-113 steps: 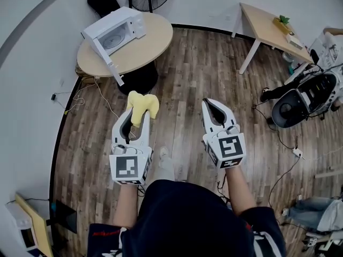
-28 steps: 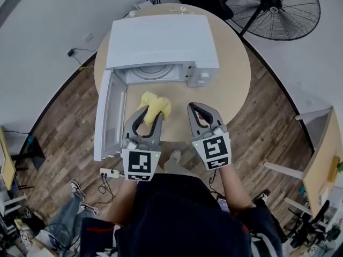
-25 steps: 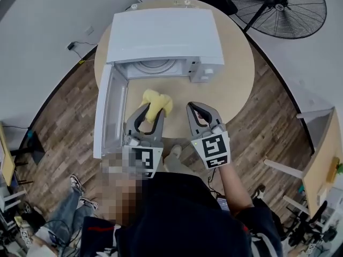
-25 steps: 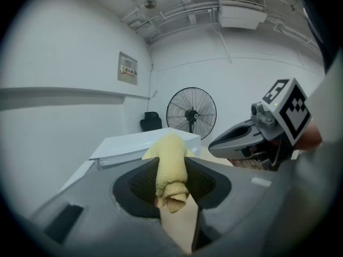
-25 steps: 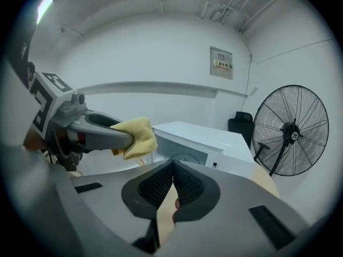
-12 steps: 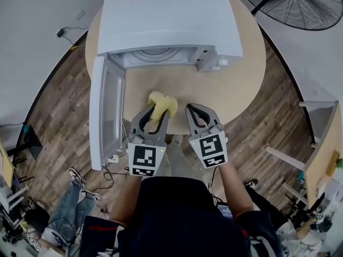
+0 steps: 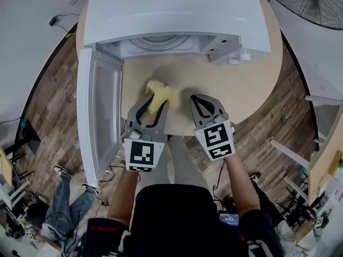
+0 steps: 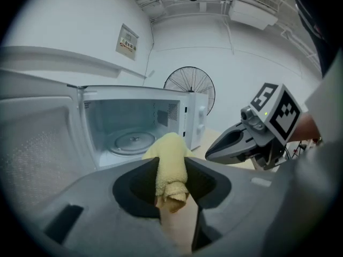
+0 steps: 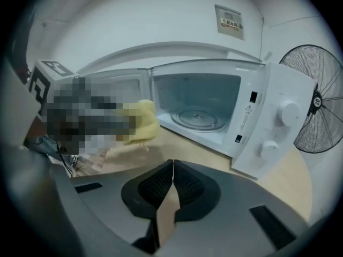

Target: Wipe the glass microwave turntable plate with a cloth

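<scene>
We pinch a soft, crumpled yellow cloth (image 7: 161, 91) in our left gripper (image 7: 155, 100), our right gripper (image 9: 172, 170) with its ribbed jaws closed on nothing, before the round glass plate (image 9: 197, 118) inside a boxy white microwave (image 7: 171, 9).

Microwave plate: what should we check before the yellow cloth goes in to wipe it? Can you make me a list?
1. Is the microwave door open? Ok, swung wide.
2. Is the glass turntable plate sitting inside the microwave? Ok.
3. Does the left gripper hold the yellow cloth? Ok, jaws shut on it.
4. Is the right gripper out of the way? Ok: shut, empty, beside the left one.
5. Is the cloth on the plate? Not ok: it is outside, in front of the opening.
6. Where are the plate's dirty spots? Cannot tell.
</scene>
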Tool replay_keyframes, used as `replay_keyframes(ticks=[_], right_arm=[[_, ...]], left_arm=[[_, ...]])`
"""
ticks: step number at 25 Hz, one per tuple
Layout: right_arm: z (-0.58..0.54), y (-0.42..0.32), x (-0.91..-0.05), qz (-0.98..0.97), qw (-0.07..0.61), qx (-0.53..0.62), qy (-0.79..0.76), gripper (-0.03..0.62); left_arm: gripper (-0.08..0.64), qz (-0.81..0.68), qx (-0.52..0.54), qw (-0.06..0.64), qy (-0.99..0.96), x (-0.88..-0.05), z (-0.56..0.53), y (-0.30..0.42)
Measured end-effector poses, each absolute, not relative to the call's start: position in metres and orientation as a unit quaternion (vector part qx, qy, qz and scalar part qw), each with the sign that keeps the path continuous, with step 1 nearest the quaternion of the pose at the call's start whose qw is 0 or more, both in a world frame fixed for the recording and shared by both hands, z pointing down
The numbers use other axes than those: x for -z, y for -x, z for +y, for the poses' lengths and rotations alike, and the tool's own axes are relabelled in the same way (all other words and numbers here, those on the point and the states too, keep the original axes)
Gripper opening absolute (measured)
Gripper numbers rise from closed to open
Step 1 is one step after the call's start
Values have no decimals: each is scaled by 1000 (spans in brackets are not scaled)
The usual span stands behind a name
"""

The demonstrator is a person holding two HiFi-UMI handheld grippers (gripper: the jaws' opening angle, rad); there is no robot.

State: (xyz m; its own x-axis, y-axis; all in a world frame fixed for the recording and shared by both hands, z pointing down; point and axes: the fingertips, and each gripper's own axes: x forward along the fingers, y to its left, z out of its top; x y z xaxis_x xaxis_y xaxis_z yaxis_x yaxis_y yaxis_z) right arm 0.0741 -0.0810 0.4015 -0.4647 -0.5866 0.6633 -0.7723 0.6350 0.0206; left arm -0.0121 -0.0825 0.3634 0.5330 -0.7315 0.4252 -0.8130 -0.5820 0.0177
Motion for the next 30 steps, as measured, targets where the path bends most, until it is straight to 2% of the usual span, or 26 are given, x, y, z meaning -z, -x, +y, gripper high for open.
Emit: replay_keyframes(ticks=[5,18,28,30], right_arm=[[-89,-70,-433,-851,356,-122,-367,11],[-135,-65,-476,-851,423,4,-311,11],[-188,-52,-459,-831,442,135,-310,14],[-194,-50,-458,-827,446,150,-308,37]], left_arm=[[130,-443,-192,124,-867,-397,-82,15],[130,-471,-195,105,-854,-432,-85,20],[130,-495,-192,80,-843,-431,-95,33],[130,-498,-190,76,-843,-430,-96,34]])
